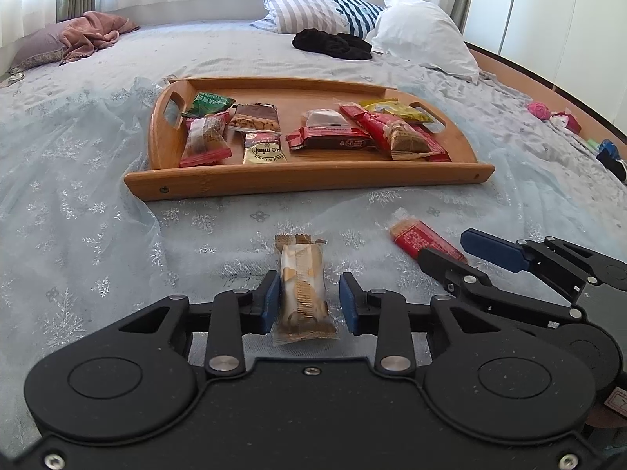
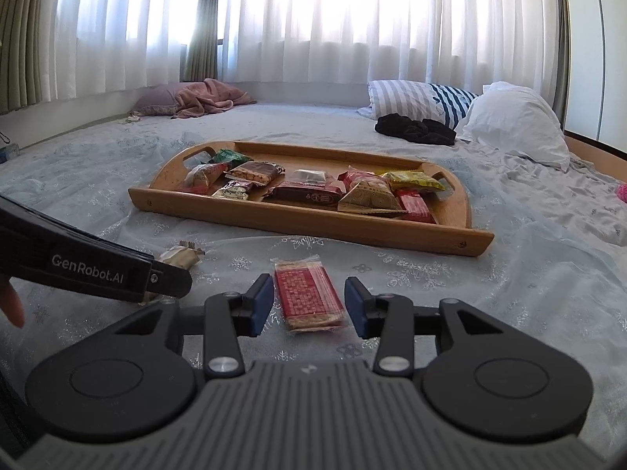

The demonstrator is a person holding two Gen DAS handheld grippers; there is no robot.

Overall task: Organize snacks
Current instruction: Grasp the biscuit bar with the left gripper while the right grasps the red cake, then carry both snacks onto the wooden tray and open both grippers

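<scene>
Item: two loose snacks on the bed, both on the near side of the wooden tray (image 1: 305,180), which already carries the other packets.

Beige wafer packet (image 1: 303,293): lies between the jaws of the left gripper (image 1: 309,299), long axis running toward the tray, along the fingers. Jaws spread, pads just clear of the wrapper on each side; not pinched.

Red biscuit packet (image 2: 307,297): lies between the jaws of the right gripper (image 2: 308,301), long axis likewise toward the tray. Jaws spread, gaps visible both sides.

Judgement: each hand is nearest its own packet; closing square across the short axis should suffice.
</scene>
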